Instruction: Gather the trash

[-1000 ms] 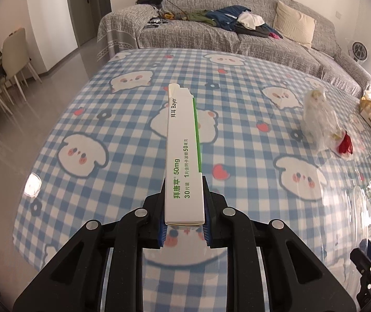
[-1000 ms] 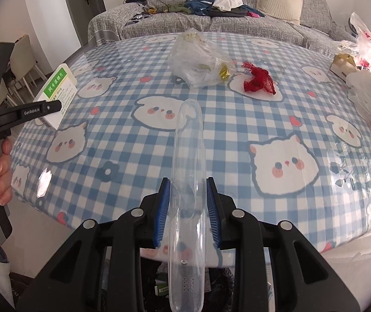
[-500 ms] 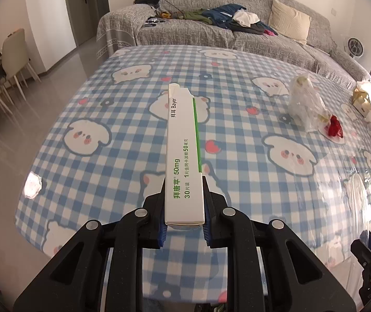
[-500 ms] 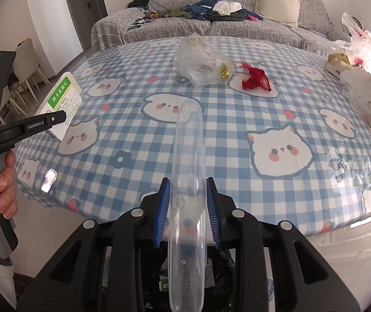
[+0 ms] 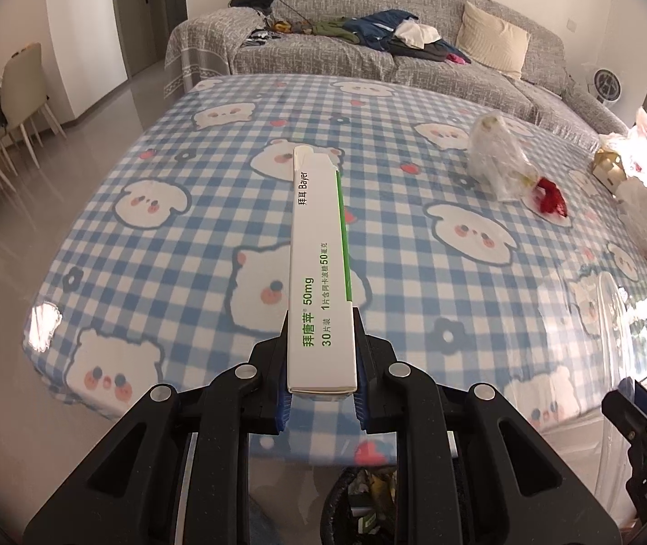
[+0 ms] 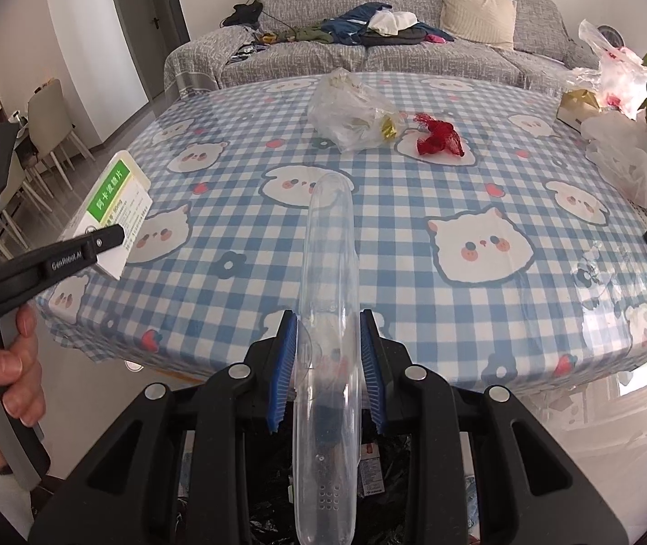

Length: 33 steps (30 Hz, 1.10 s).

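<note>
Left wrist view. Left gripper [image 5: 321, 377]: fingers clamped on the near end of a white-and-green medicine box [image 5: 321, 272]. Box long axis runs toward 12 o'clock, in line with the fingers, far end out over the checked surface [image 5: 164, 254]. Bin [image 5: 359, 499]: dark rim and rubbish showing at 6 o'clock, beneath the fingers and just off the near edge of the surface. Judged the relation that matters: the box hangs ahead of the bin mouth, so it must come back and down. Clear bag [image 5: 500, 163] and red scrap [image 5: 550, 197] lie at 2 o'clock, well apart. Against the frame one second ago, the surface sits further off and the bin has come into sight.

Right wrist view. Right gripper [image 6: 328, 363]: fingers clamped on a clear plastic case [image 6: 328, 318]. Long axis 12 to 6 o'clock; the near end already overhangs the black-lined bin [image 6: 396, 463]. This gripper is judged nearer to release. Left gripper with its box at 9 o'clock. Earlier, the surface edge lay closer in.
</note>
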Available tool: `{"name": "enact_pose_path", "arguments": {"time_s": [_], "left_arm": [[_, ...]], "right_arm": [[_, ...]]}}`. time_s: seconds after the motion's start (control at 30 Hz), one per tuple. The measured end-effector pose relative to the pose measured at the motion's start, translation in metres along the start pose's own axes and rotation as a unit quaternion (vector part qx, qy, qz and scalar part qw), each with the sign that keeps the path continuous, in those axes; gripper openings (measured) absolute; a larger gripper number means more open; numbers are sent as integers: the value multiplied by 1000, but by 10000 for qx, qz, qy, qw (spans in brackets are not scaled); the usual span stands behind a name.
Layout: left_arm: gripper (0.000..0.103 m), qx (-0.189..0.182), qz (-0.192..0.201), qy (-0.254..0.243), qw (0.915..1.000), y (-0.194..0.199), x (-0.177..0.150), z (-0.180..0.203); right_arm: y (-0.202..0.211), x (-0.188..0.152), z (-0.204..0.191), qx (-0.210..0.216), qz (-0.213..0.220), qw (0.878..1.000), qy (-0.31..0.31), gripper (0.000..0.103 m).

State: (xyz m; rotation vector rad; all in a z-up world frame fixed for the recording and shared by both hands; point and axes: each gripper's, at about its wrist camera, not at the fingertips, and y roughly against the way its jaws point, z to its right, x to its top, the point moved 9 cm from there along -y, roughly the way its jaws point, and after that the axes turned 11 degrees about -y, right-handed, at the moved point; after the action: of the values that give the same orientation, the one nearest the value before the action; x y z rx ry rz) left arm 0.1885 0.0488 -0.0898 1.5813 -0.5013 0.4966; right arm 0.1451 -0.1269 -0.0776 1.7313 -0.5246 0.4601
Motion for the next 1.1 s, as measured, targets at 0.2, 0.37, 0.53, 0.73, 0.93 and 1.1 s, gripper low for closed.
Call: {"name": "enact_pose_path", "arguments": {"time_s": [0.2, 0.37, 0.53, 0.73, 0.93, 1.1], "left_arm": [[20, -25, 19, -66, 10000, 10, -22, 8], [20, -64, 75, -115, 9999, 24, -46, 15], [20, -142, 70, -114, 9998, 33, -71, 21], [20, -157, -2, -99, 9998, 40, -104, 24], [20, -232, -54, -33, 9997, 47, -131, 28], [20, -220, -116, -32, 9997, 50, -152, 33]], "right_arm": [[6, -10, 2, 28, 24, 10000, -23, 27], [10, -23, 2, 23, 33, 10000, 18, 27], [15, -39, 7, 2, 45, 10000, 33, 27], [22, -63, 12, 10, 6, 10000, 24, 27], [26, -86, 14, 50, -32, 10000, 25, 27], [27, -106, 13, 54, -101, 9999, 22, 27]]}}
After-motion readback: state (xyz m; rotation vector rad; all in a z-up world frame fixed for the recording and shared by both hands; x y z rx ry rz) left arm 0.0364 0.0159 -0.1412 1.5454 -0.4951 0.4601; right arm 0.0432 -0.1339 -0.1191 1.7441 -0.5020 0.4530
